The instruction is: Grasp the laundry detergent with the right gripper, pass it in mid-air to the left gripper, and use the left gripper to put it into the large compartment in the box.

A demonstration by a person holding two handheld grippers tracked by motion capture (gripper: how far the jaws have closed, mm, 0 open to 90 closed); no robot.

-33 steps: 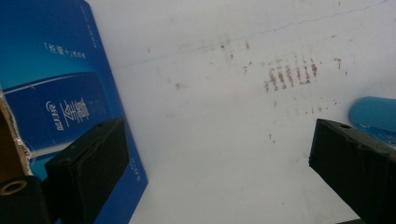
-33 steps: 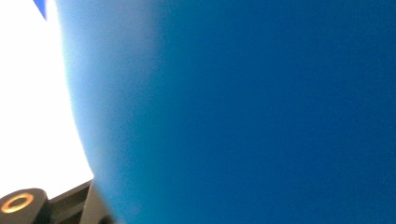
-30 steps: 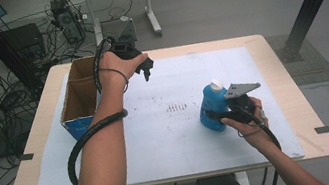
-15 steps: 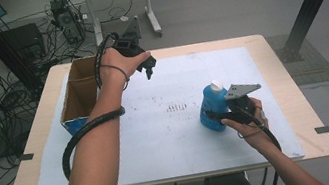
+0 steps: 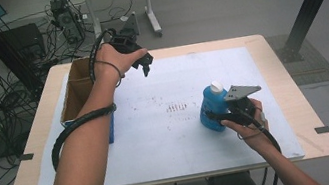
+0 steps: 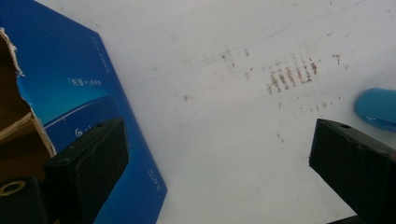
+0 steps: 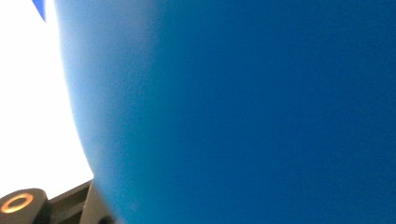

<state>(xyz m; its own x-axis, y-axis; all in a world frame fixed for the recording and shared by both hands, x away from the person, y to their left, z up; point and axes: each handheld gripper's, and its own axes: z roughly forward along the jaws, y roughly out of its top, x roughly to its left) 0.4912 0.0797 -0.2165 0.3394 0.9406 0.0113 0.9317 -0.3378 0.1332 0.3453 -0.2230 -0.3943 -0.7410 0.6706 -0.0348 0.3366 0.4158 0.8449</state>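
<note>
Gripping upright blue plastic bottle (image 5: 211,107) with right gripper (image 5: 217,116), jaws clamped; holding left gripper (image 5: 146,66) wide open, empty, above white sheet (image 5: 160,139).

Left arm: bare forearm stretched far fwd, wrist bent, hand wrapped over left gripper (image 5: 146,65), which is raised and tipped down; fingers (image 6: 88,158) spread wide apart, nothing between them. Right arm: forearm short in frame, hand low, right gripper (image 5: 214,114) roughly level, pointing left, grey plate on top; fingers clamped tight on its load.
</note>
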